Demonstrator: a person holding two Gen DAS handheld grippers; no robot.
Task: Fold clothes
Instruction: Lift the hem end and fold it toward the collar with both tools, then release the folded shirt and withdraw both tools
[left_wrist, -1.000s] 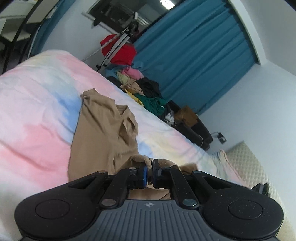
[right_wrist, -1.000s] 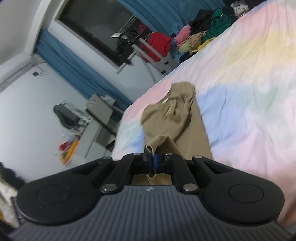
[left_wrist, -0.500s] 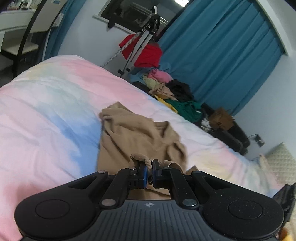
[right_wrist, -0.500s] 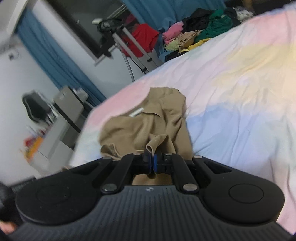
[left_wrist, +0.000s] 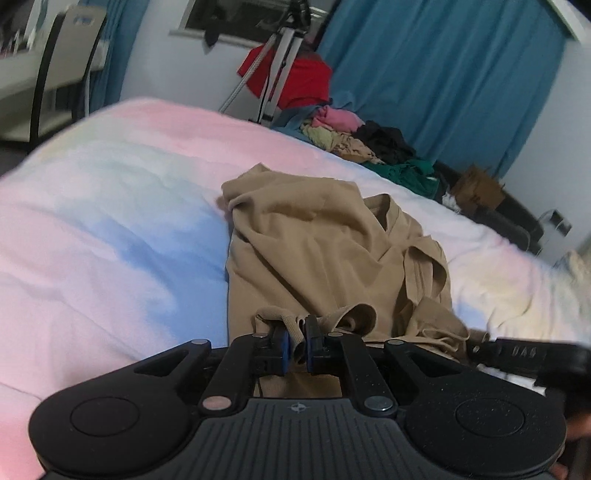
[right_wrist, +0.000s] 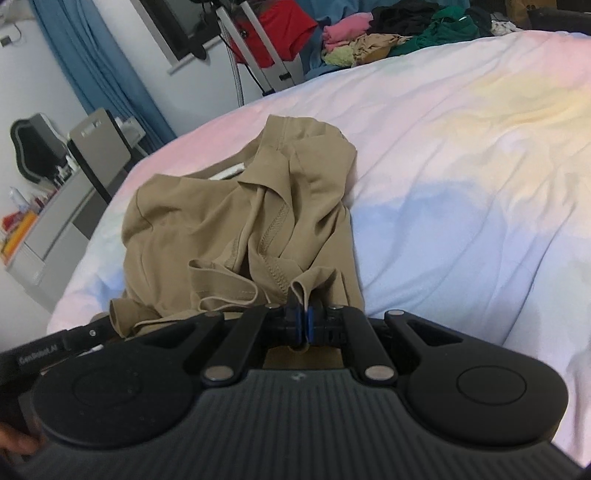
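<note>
A tan garment (left_wrist: 314, 240) lies crumpled on the pastel tie-dye bed sheet (left_wrist: 110, 229). My left gripper (left_wrist: 297, 341) is shut on a near edge of the tan garment, with cloth bunched between the blue pads. My right gripper (right_wrist: 302, 321) is shut on another near fold of the same garment (right_wrist: 229, 206). The right gripper's body (left_wrist: 524, 354) shows at the right edge of the left wrist view, and the left gripper's body (right_wrist: 48, 347) shows at the lower left of the right wrist view. The two grippers sit close together.
A pile of mixed clothes (left_wrist: 354, 136) lies beyond the far edge of the bed, by a tripod (left_wrist: 273, 74) and blue curtains (left_wrist: 443, 74). A chair (right_wrist: 99, 147) and desk stand off the bed's left side in the right wrist view.
Both grippers have kept their hold and swung over the garment. It has bunched up from a long spread shape into a shorter heap, and each gripper now shows in the other's view.
</note>
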